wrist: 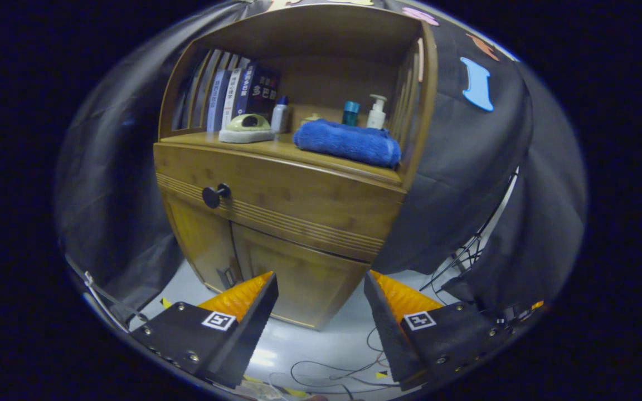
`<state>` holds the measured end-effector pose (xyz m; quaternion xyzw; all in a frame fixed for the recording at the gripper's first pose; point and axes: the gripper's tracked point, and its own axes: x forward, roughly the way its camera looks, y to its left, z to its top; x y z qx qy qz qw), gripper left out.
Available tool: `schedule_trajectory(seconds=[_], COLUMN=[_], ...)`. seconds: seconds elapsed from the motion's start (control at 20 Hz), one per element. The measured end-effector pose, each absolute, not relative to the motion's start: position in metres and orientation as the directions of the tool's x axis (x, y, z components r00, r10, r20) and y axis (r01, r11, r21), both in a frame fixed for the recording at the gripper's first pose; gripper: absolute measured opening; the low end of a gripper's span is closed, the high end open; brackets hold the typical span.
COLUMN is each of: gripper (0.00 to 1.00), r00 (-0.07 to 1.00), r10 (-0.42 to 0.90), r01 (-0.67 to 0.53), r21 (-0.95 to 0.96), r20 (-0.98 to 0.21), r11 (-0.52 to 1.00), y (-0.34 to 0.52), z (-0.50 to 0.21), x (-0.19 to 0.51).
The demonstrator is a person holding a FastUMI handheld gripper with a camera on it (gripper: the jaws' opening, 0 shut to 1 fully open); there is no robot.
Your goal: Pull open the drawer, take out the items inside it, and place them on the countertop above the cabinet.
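Wooden cabinet [276, 206], drawer [276, 192] closed — hand-held gripper [321, 289] open.

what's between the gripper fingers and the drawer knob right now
Nothing stands between them in the gripper view: the open gripper hangs back from the cabinet, and only the lower cabinet doors lie along the way up to the knob.

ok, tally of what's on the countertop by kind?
Books: 6 or so, spines packed
Bottles: 3 (white, teal-capped, pump)
Blue towel: 1
Green dish on white pad: 1
Total: about 11
Claw open, drawer shut.
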<state>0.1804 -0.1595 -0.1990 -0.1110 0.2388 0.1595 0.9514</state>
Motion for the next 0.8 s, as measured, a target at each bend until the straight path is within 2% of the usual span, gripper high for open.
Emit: schedule_trajectory(seconds=[0.35,0.8], gripper=[0.94,0.94], r00=[0.899,0.924], r10=[0.185,0.154], r01=[-0.236,-0.186], r21=[-0.084,-0.059], r20=[-0.397,-0.351], r11=[0.968,0.981], y=[-0.236,-0.269], z=[-0.199,-0.186], x=[0.191,0.188])
